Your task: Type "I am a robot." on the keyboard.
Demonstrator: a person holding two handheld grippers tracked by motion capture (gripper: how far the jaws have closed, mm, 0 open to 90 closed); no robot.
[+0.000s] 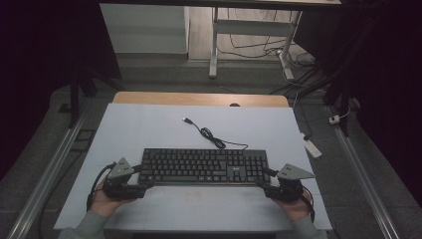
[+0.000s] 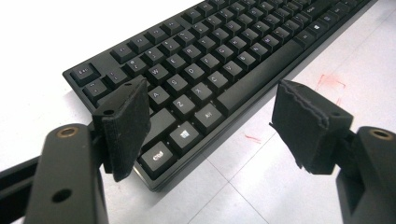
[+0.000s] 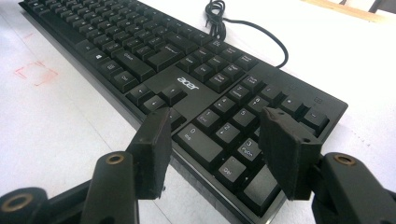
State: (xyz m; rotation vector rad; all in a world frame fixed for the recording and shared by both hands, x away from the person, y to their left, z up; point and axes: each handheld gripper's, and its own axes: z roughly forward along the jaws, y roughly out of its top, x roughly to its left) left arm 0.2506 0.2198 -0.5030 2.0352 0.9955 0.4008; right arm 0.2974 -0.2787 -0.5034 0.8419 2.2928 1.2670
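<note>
A black Acer keyboard [image 1: 203, 167] lies across the near middle of the white table top [image 1: 149, 129]. Its cable [image 1: 211, 137] runs back to a loose USB plug [image 1: 186, 120]. My left gripper [image 1: 144, 178] is open at the keyboard's near left corner. In the left gripper view [image 2: 212, 93] one pad [image 2: 123, 126] hangs over the corner keys [image 2: 182, 107] and the other [image 2: 306, 123] stands off the front edge. My right gripper [image 1: 263, 178] is open at the near right corner. In the right gripper view [image 3: 217, 121] its jaws stand over the number pad [image 3: 229, 126]. Neither gripper holds anything.
Faint red marks [image 2: 329, 84] [image 3: 35, 73] are drawn on the white top in front of the keyboard. A wooden strip [image 1: 199, 98] borders the far edge. Behind the table stand desk legs [image 1: 214, 47] with floor cables, and a white power strip [image 1: 312, 148] lies at the right.
</note>
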